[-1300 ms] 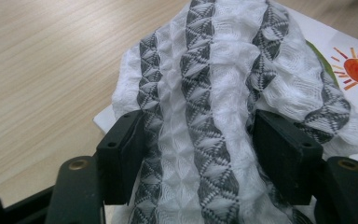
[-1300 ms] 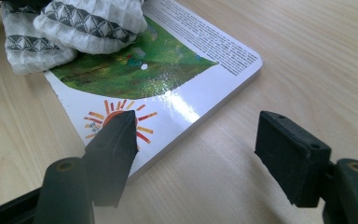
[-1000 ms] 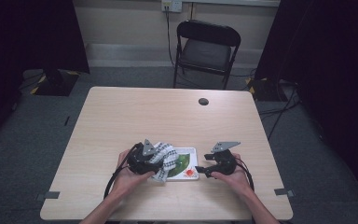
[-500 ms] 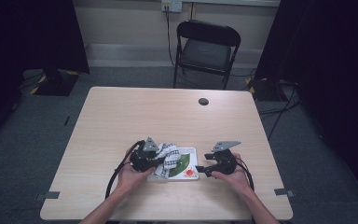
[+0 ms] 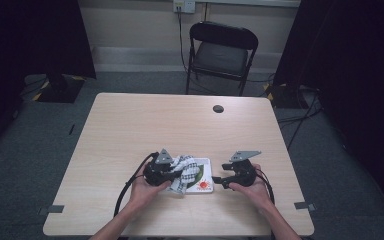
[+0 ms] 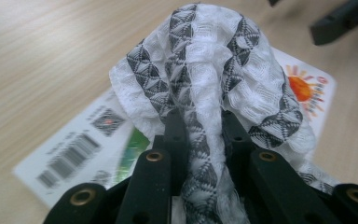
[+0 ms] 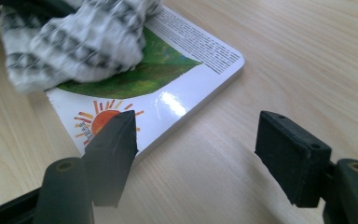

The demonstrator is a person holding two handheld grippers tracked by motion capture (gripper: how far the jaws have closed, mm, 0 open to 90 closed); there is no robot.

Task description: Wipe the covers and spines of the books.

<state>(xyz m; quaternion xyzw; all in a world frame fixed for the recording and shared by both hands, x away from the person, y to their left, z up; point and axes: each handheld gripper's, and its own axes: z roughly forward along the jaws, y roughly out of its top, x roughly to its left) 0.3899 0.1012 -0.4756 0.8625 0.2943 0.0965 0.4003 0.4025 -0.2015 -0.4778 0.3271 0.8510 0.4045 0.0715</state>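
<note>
Soft white cotton-ish cloth with grey-black diamond bands (image 6: pixel 205 79) is bunched up and pinched in the left gripper (image 6: pixel 200 135), jaws clamped right on a fold of it. In the high view it sits low centre of the frame, draped over the left part of a flat glossy white book with a green leaf and orange sun on the cover (image 5: pixel 204 180), which lies flat on the light wood table (image 5: pixel 180 125).

Handling-wise, imo: cloth is super light and floppy, no stiffness at all, so it'll just hang and drag wherever it's pulled. Open weave looks grippy, not slippery, and it's not fragile, but threads could snag on a jaw edge. A thick bunched fold like the one it's held by now seems the best hold, vs a single thin edge that could slide out.

Book looks stiff and thin w/ a shiny cover, prob slick under the cloth, and might skate on the table if pushed. Best bet is to nip it at the free edge or rounded corner.

Right gripper (image 7: pixel 200 149) hovers just beside the sun corner, jaws wide apart, holding nothing; in the right gripper view one jaw overlaps that corner in the picture, can't tell if it's touching.
</note>
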